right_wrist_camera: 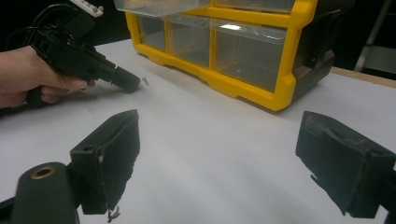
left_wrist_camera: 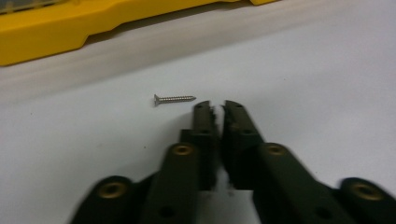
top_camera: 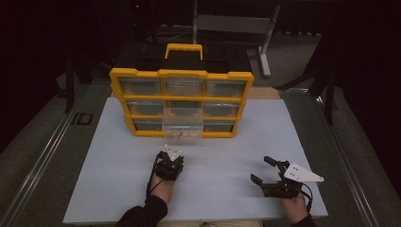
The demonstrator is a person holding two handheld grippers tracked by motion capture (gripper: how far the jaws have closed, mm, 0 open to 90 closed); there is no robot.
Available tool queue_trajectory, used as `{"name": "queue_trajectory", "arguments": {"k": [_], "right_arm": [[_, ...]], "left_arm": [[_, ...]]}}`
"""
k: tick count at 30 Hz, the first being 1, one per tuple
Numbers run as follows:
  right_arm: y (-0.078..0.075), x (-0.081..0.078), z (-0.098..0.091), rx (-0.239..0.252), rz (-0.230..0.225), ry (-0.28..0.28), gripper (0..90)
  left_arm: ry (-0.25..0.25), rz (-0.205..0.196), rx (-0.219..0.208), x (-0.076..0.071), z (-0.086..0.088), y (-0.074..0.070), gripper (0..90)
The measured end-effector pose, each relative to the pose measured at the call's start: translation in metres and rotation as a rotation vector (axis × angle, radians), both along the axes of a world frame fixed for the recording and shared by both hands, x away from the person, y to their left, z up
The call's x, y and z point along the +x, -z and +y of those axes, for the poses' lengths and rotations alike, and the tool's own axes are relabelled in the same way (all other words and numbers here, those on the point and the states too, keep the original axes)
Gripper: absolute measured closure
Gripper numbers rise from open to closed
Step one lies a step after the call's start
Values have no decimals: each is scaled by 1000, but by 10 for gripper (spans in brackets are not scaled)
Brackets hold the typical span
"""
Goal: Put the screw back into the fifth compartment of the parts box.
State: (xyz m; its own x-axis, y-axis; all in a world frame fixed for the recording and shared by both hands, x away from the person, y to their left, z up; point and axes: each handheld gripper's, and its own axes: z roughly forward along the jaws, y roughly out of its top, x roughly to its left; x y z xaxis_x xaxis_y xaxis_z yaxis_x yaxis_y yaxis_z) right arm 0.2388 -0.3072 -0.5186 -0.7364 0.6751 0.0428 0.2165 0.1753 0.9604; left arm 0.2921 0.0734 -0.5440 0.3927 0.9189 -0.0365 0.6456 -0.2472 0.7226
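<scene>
High view: a pale tabletop (top_camera: 118, 189) carries a yellow organiser box (top_camera: 182, 101) with clear drawers, standing near the far edge. Its middle drawer (top_camera: 183, 124) is pulled out toward the person. The left gripper (top_camera: 171, 158) lies near the middle of the tabletop, just in front of that drawer, with its jaws together. The right gripper (top_camera: 264, 171) rests near the near right corner, its jaws spread wide with nothing between them.

Left gripper view: the left gripper's (left_wrist_camera: 216, 108) two black jaws are pressed closed with nothing caught between them. A small silver screw (left_wrist_camera: 174, 98) lies flat on the white surface just beside the jaw tips, not touching them. The box's yellow base (left_wrist_camera: 51, 30) runs across the top.

Right gripper view: the right gripper (right_wrist_camera: 217, 149) shows both pads far apart over bare tabletop. Farther off, a hand (right_wrist_camera: 28, 74) holds the left gripper (right_wrist_camera: 130, 82), its tip down on the surface close to the screw (right_wrist_camera: 145, 80), near the box's front corner (right_wrist_camera: 280, 100).
</scene>
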Motion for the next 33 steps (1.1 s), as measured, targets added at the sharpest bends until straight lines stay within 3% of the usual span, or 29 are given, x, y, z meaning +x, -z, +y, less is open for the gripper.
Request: {"name": "queue_trajectory", "arguments": {"k": [7, 13, 21, 33], "right_arm": [[0, 0, 0, 1, 1, 1, 136], [0, 0, 0, 0, 0, 1, 136], [0, 0, 0, -1, -1, 0, 136], [0, 0, 1, -3, 6, 1, 136]], "left_arm": [[12, 11, -28, -1, 9, -2, 884], [25, 11, -53, -7, 24, -12, 884], [18, -22, -76, -9, 44, -32, 885], [12, -105, -91, -10, 77, -70, 885]]}}
